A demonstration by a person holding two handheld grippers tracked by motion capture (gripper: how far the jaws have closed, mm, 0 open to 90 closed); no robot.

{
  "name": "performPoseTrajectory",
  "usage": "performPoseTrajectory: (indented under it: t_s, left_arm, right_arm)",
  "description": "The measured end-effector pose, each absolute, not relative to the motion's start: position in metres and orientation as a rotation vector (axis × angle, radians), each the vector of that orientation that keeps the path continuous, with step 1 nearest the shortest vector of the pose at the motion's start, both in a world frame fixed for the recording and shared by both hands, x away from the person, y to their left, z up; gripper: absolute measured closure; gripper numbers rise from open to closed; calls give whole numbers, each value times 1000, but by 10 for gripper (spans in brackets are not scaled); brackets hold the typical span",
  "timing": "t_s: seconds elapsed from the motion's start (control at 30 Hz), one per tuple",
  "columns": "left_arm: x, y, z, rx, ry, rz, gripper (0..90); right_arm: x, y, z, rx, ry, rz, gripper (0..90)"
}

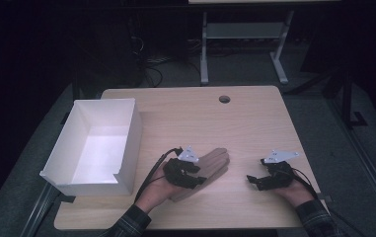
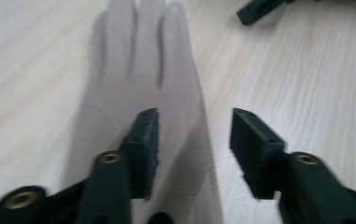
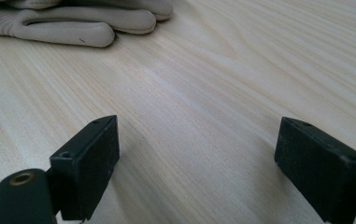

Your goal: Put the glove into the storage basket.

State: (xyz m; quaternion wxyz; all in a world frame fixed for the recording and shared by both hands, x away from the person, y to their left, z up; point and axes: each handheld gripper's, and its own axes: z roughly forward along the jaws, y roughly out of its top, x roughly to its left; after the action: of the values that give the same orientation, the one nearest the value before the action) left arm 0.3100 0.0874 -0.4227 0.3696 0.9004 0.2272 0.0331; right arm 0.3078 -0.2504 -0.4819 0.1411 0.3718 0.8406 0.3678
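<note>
A beige glove [image 1: 217,162] lies flat on the wooden table [image 1: 254,123], fingers pointing away from the person. My left gripper [image 1: 199,178] hovers over the glove's cuff end. In the left gripper view the glove [image 2: 138,70] stretches ahead, and my left gripper [image 2: 194,128] is open, its pads clear of the fabric, which lies below and between them. My right gripper [image 1: 252,180] rests to the right of the glove, pointing left at it. In the right gripper view it [image 3: 199,140] stands wide open over bare wood, with the glove's fingers [image 3: 73,23] at the top left.
A white open box [image 1: 129,143] stands at the table's left side, close to the left hand. A round cable hole [image 1: 224,98] sits near the far edge. A grey desk frame [image 1: 244,39] stands on the floor beyond the table.
</note>
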Motion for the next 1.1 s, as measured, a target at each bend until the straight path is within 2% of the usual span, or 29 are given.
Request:
performPoseTrajectory:
  t_s: [0.4, 0.73, 1.1]
  left_arm:
    - [335, 96, -429, 2318, 597, 155, 192]
    - [341, 84, -447, 2391, 575, 147, 136]
    - [338, 78, -459, 2430, 570, 135, 137]
  right_arm:
    - [308, -249, -482, 1082, 2426, 1059, 128]
    - [308, -249, -482, 1081, 2426, 1059, 128]
    - [308, -249, -482, 1080, 2425, 1059, 128]
